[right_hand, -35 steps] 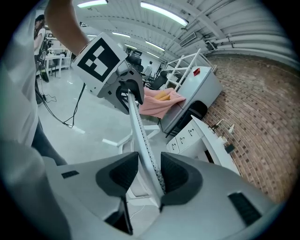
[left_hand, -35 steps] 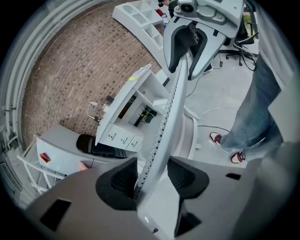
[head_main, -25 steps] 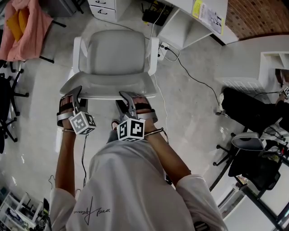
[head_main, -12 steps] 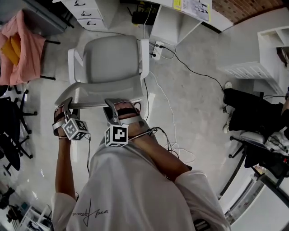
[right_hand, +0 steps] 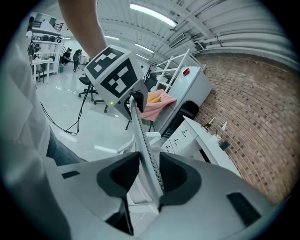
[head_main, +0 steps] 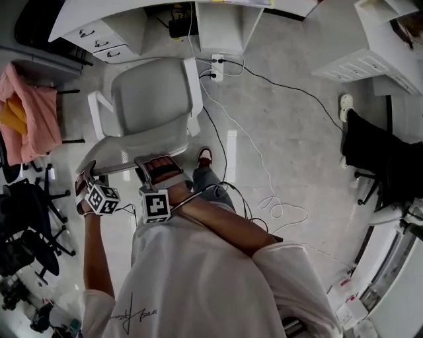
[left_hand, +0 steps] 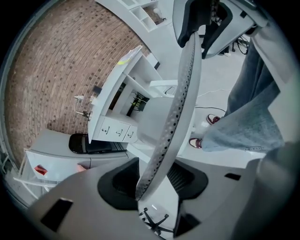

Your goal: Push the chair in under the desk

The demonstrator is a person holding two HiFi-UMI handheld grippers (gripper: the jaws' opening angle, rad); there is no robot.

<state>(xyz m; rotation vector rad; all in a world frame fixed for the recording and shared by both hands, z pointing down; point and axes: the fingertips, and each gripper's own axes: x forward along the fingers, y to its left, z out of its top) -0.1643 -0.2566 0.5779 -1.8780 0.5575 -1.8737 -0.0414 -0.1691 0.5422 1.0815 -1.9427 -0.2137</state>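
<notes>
1. Since a second ago, the chair has rolled nearer to the desk, and both grippers went with it. Their jaws have also just been closing a little.
2. Head view: the seat points toward the desk but is not yet under it. The left gripper and the right gripper sit on the top edge of the backrest, one near each end. I judge this is so the push goes straight.
3. Head view, around: a power strip lies on the floor beside the chair's right armrest, and a cable runs from it. A wheel could catch on either. A pink cloth hangs on another chair at the floor's left edge, apart from the path.
4. Left gripper view: the jaws stand wide, with the mesh edge of the backrest between them and a gap at each pad. So the gripper straddles it, without a real grip. The drawers show ahead.
5. Right gripper view: also wide, with the backrest rim between the pads. It leans toward one pad, but no squeeze is visible.
</notes>
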